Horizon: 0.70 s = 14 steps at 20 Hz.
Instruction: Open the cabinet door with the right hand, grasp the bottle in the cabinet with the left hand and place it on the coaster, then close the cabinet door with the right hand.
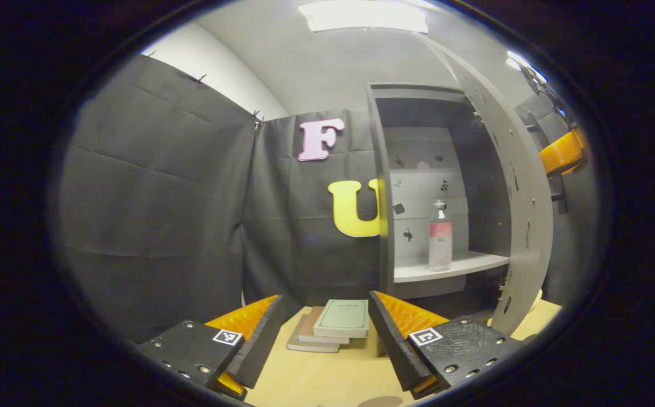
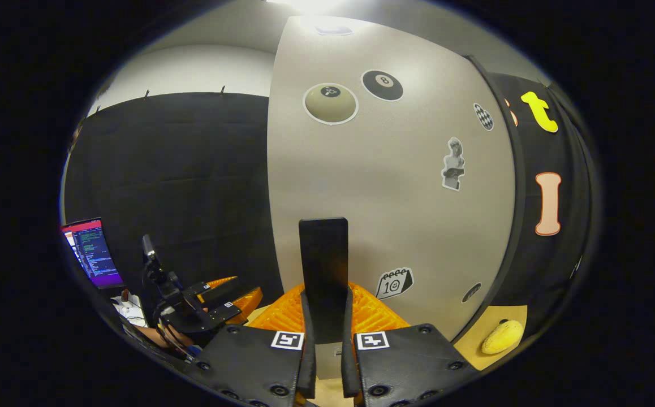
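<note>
In my left gripper view, the open cabinet door hides the cabinet's right side, and a brown disc is cut off at the bottom edge. In my right gripper view, my fingers hide the black handle's lower end.

Right gripper clamped on black door handle — stickered cabinet door, yellow lemon-like object

Left gripper: fingers spread wide apart, gripping nothing, pointing forward and level (seen again from the side in the right gripper view, low at the left, a hand under it).
Right gripper: fingers close together, both pressed on the door handle, one on each side; fingers point straight at the door face.
</note>
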### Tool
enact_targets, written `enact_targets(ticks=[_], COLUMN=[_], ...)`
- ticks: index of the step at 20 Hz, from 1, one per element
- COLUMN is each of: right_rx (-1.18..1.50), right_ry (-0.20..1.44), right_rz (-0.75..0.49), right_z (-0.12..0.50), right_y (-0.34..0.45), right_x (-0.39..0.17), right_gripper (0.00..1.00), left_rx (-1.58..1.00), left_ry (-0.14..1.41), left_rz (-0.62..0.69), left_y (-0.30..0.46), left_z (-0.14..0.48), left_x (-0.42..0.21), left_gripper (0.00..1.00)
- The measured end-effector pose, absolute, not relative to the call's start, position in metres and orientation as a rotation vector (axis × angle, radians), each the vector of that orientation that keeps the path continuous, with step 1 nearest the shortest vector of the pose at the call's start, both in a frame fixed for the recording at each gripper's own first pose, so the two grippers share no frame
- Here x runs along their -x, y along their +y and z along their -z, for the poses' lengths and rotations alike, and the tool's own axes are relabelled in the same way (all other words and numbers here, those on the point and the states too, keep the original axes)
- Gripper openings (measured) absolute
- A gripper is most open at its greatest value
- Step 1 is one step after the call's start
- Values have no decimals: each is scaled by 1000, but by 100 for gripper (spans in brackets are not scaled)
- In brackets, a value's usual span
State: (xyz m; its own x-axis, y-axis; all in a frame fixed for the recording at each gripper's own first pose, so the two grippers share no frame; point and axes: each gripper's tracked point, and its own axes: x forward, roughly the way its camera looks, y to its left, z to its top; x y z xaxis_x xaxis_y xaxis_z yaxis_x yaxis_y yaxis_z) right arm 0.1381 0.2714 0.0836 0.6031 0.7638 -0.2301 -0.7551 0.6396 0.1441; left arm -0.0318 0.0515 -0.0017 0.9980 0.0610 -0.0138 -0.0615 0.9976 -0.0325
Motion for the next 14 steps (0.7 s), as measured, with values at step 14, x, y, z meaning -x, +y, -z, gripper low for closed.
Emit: enact_targets(ticks=[14], right_rx=[-64], right_ry=[264], right_rz=[-826], right_z=[-86], right_y=[236], right_x=[-134], right_gripper=[20], left_rx=[61], left_ry=[6], left_rz=[81], left_y=[-76], left_z=[-11], left_x=[19], left_gripper=[89])
